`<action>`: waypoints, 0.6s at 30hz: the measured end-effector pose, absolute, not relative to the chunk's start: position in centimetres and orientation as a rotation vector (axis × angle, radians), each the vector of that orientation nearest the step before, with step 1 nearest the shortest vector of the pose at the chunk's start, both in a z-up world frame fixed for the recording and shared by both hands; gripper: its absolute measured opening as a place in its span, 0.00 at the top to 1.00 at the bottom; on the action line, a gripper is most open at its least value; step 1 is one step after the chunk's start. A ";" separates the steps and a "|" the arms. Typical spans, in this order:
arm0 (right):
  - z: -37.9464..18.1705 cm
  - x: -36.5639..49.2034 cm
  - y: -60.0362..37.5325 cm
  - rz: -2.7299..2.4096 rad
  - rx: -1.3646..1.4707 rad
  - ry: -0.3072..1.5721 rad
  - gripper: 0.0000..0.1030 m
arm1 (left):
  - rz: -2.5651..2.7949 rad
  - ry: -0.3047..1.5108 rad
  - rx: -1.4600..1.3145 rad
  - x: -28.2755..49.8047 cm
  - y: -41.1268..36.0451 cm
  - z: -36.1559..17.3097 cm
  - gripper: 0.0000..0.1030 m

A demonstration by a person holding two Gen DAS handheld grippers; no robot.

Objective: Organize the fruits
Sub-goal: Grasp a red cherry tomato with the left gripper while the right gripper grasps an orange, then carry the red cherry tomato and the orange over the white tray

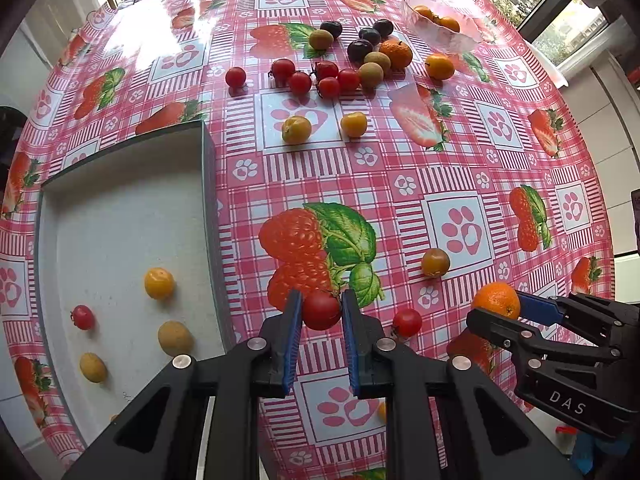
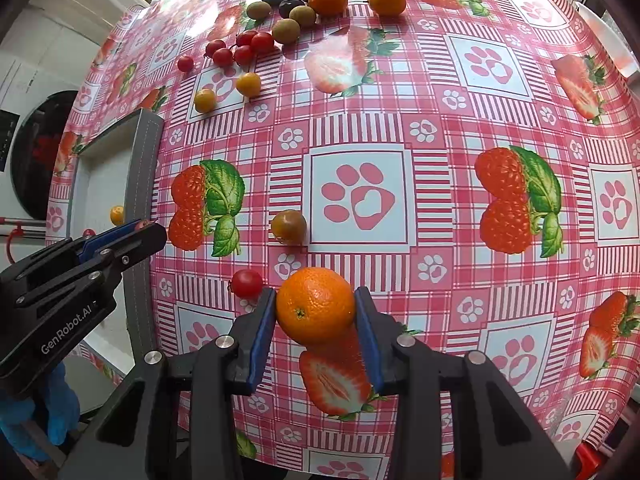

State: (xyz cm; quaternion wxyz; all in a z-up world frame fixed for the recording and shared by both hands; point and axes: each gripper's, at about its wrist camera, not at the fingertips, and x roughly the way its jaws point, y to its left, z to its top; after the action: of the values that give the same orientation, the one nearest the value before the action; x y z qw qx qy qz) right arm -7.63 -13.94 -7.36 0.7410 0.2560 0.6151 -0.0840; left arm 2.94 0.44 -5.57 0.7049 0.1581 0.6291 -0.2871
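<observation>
Now, from your left wrist view, your left gripper (image 1: 320, 312) pinches a red cherry tomato (image 1: 321, 310) between its blue pads, presumably bound for the grey tray (image 1: 120, 200) at nine o'clock, where small fruits already lie. At twelve o'clock more fruit waits on the strawberry tablecloth (image 1: 400, 168), near a glass bowl (image 1: 442, 26) by the windows. From your right wrist view, your right gripper (image 2: 316, 308) clamps a mandarin (image 2: 315, 305), likely for that bowl.

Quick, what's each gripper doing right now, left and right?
Left gripper: closed on a red cherry tomato.
Right gripper: closed on a small orange.
</observation>
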 end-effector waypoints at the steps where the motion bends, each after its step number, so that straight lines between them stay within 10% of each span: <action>1: -7.2 -7.6 -13.8 -0.182 0.557 1.349 0.59 | -0.634 1.399 0.346 2.9 1.0 -5.4 0.80; 18: -4.8 -2.6 -8.2 -0.081 0.460 1.342 0.59 | -0.529 1.381 0.232 4.7 8.2 -3.6 0.80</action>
State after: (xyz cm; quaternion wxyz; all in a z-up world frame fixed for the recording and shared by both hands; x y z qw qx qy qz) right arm -2.55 -8.15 -4.77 0.7581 0.2111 0.6159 -0.0373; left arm 4.67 8.22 -3.56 0.7328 0.1057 0.6277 -0.2403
